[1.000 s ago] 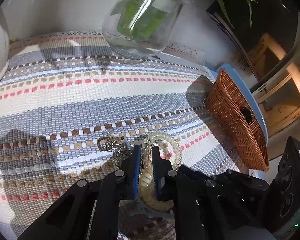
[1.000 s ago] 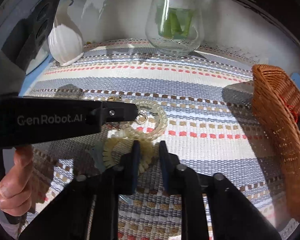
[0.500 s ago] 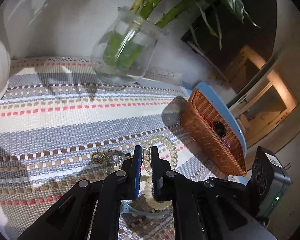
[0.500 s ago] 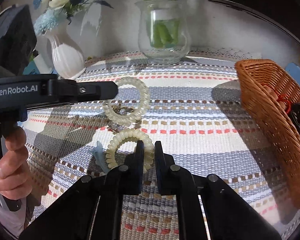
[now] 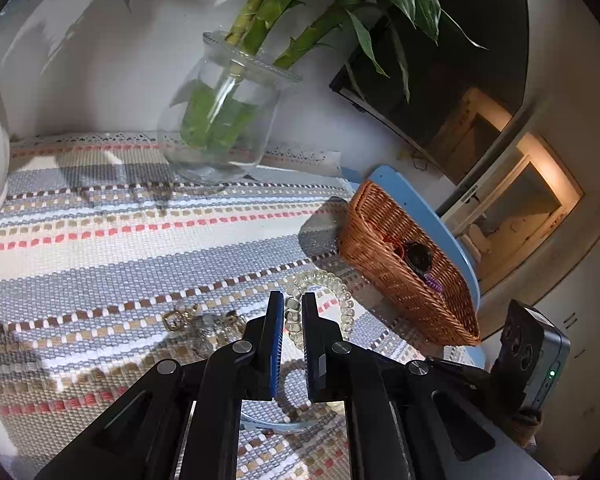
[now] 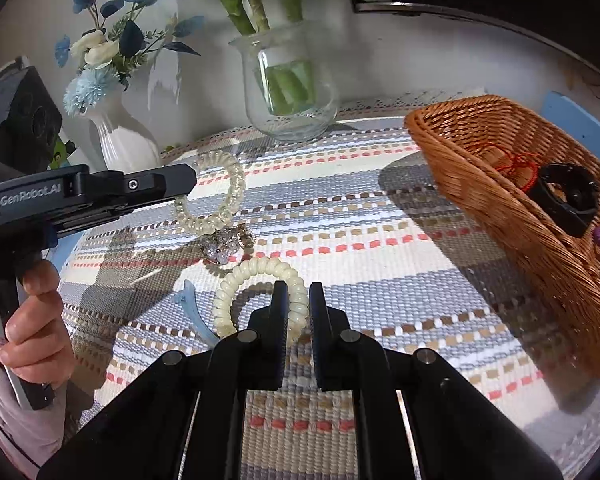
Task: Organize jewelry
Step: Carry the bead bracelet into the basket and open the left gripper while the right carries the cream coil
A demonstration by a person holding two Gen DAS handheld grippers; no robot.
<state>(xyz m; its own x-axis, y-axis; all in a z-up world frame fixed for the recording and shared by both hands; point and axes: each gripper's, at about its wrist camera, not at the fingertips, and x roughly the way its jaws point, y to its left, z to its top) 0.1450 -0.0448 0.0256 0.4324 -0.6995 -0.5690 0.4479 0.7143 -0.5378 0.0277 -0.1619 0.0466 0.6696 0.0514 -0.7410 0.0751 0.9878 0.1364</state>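
I am pinching the clear spiral bracelet (image 5: 327,300) between my left fingers (image 5: 277,320), and it is hanging in the air above the striped cloth (image 5: 100,248); from my right wrist view the same loop (image 6: 216,192) is dangling off the tip of my left gripper (image 6: 188,182). Part of the coil is hidden between the pads, so I cannot tell how deep the grip goes. My right fingers (image 6: 280,312) are standing close together, with a narrow gap showing, and the cream spiral bracelet (image 6: 256,292) is lying just ahead and to their left; the left finger is covering part of it, so I cannot tell whether they are touching it. A glittery tangle of small jewelry (image 6: 226,242) beyond it is too blurred to sort out. A pale blue clip (image 6: 194,310) is lying left of the cream coil. To the right of both pairs of fingers the wicker basket (image 6: 480,184) is sitting, cut off at the frame edge, holding a black band (image 6: 568,196) and red cord (image 6: 516,166).
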